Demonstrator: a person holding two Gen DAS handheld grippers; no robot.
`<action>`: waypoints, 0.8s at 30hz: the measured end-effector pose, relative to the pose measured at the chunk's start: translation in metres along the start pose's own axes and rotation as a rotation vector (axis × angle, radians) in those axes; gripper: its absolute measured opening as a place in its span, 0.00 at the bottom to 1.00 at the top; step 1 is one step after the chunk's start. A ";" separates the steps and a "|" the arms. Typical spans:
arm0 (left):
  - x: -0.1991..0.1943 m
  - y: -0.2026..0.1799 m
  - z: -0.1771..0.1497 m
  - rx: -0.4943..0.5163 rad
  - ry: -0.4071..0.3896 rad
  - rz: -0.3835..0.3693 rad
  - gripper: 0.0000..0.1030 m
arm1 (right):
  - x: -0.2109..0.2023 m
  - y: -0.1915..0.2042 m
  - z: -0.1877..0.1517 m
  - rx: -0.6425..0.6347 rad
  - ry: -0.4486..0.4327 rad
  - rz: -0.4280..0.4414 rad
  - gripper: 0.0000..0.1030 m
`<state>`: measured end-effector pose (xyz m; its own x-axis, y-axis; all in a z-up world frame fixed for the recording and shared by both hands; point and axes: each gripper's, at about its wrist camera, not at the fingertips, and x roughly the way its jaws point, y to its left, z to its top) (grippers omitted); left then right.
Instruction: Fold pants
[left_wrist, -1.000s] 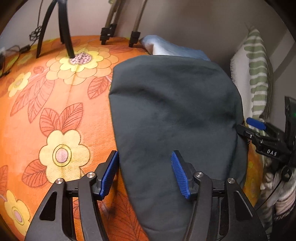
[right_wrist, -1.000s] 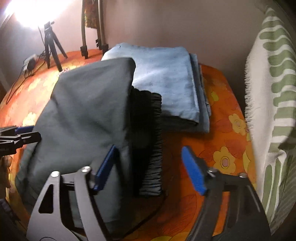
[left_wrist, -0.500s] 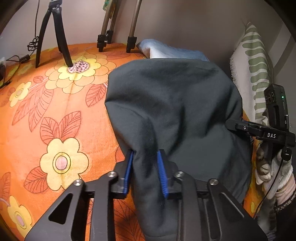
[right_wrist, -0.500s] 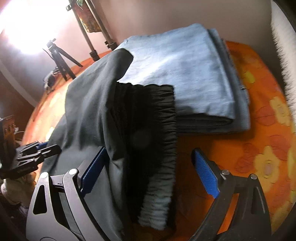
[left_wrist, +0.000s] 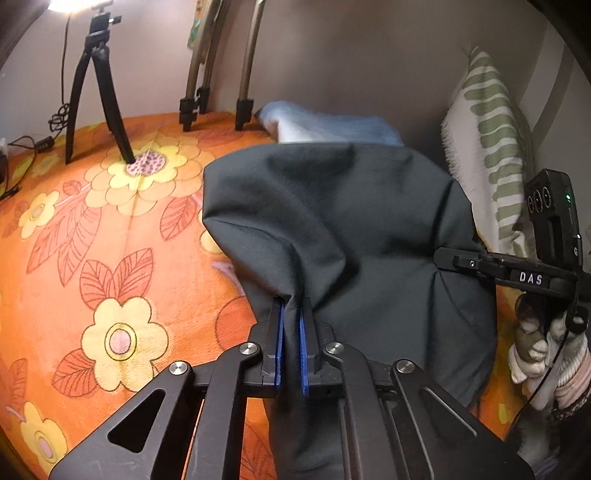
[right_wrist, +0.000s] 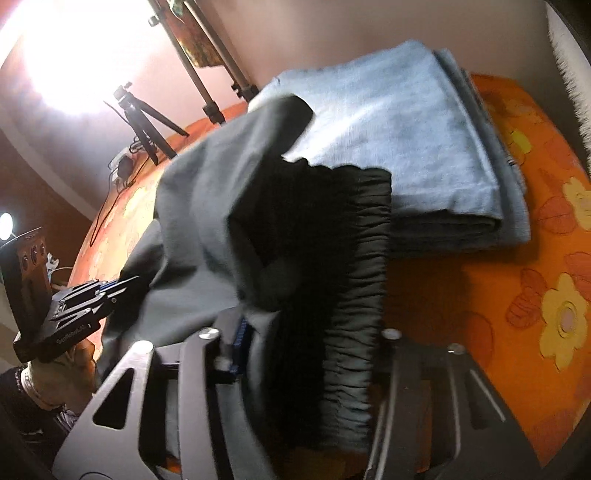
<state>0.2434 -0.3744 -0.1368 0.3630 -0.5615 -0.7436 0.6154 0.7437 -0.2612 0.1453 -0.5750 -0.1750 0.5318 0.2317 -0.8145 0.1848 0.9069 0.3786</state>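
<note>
Clearly, right gripper (left_wrist: 443, 258) reads "DAS", gripping pants (left_wrist: 351, 229).

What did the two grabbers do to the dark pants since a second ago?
Both closed on the dark pants. The left gripper shut on a pinch of cloth. The right gripper's jaws have been closing around the bunched waistband end. The blue folded pile stayed put on the orange flowered cover.

surface: orange floral cloth (left_wrist: 110, 258) | on it: dk pants (left_wrist: 351, 221), blue folded fabric (right_wrist: 406, 147), tripod (left_wrist: 96, 92)
</note>
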 end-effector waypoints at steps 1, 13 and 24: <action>-0.004 -0.002 0.002 0.003 -0.011 -0.007 0.05 | -0.005 0.003 0.001 -0.009 -0.010 -0.005 0.32; -0.058 -0.035 0.040 0.068 -0.172 -0.096 0.04 | -0.073 0.066 0.020 -0.154 -0.177 -0.094 0.26; -0.049 -0.053 0.132 0.131 -0.296 -0.107 0.04 | -0.115 0.051 0.099 -0.185 -0.298 -0.165 0.25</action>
<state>0.2852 -0.4340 -0.0049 0.4673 -0.7288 -0.5004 0.7384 0.6330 -0.2324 0.1751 -0.5903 -0.0186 0.7293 -0.0105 -0.6841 0.1505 0.9779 0.1454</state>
